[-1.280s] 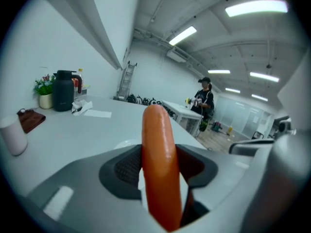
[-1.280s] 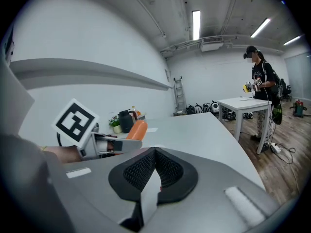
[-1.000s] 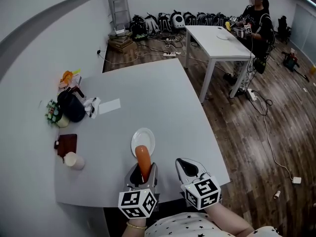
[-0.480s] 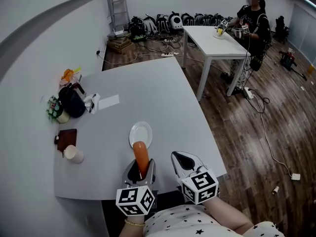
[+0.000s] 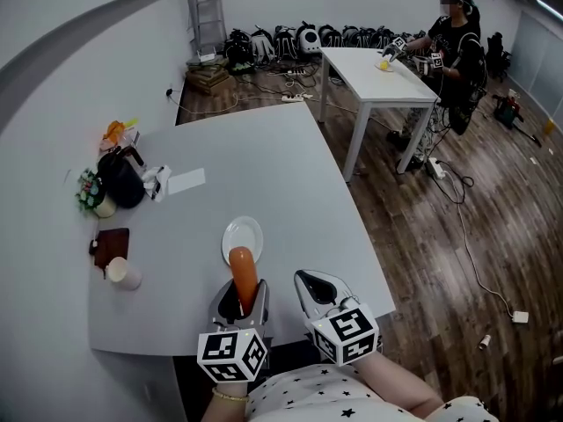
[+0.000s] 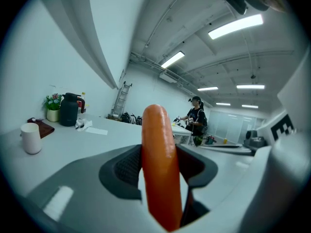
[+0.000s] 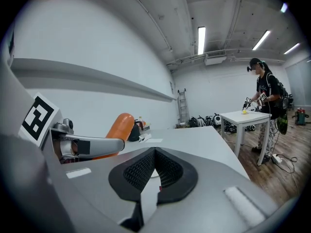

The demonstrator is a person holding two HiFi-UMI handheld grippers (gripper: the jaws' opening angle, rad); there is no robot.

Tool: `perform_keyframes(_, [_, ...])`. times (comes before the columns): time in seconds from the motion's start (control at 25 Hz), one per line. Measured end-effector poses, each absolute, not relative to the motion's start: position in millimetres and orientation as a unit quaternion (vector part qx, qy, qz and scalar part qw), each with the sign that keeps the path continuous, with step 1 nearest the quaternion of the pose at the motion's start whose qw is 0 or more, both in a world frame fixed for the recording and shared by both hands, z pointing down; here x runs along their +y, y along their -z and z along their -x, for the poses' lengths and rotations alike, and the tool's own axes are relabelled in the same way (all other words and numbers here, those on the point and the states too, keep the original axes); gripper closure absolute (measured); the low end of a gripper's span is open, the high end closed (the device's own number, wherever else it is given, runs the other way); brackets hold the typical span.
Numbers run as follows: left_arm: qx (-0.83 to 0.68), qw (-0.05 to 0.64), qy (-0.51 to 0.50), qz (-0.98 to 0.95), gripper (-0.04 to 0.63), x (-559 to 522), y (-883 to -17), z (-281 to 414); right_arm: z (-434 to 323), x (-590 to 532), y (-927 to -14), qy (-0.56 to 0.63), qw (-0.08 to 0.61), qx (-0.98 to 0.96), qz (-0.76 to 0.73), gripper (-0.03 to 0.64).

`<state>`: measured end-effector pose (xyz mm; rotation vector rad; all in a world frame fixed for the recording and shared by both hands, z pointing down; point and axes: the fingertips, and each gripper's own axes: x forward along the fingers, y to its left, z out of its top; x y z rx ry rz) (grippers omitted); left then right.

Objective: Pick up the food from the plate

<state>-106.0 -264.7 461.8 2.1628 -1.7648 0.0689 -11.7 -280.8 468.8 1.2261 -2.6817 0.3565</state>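
Note:
An orange sausage (image 5: 244, 277) stands tilted between the jaws of my left gripper (image 5: 239, 302), which is shut on it just above the table's near edge. Its upper tip overlaps the near rim of the small white plate (image 5: 245, 235), which holds nothing else. In the left gripper view the sausage (image 6: 159, 164) fills the gap between the dark pads (image 6: 127, 168). My right gripper (image 5: 315, 290) hovers beside it on the right, shut on nothing. In the right gripper view its pads (image 7: 142, 171) meet, and the sausage (image 7: 118, 126) shows at left.
On the grey table (image 5: 290, 192), at left, are a white cup (image 5: 123, 273), a brown wallet (image 5: 112, 245), a black kettle (image 5: 120, 183), a flower pot (image 5: 89, 196) and a paper sheet (image 5: 186, 181). A person (image 5: 454, 38) stands at a far white table (image 5: 374, 73).
Both grippers keep nearly the same pose, the sausage still gripped over the plate's near rim. The view has drifted a little, and the far person has reached over the white table.

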Motion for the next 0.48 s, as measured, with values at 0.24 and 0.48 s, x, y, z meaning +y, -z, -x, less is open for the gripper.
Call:
perform_keyframes(0.24, [-0.622,0.177,-0.024,-0.762,0.382,-264.2,-463.6,106.7,12.4,-281.5,-470.7,-0.121,0.087,-0.900,-0.410,0.620])
perform_keyframes(0.48, [-0.623,0.174,-0.024,-0.762,0.382,-267.4,-463.9,106.8,16.0,-283.3,-475.5,-0.121,0.092,-0.901,-0.405,0.620])
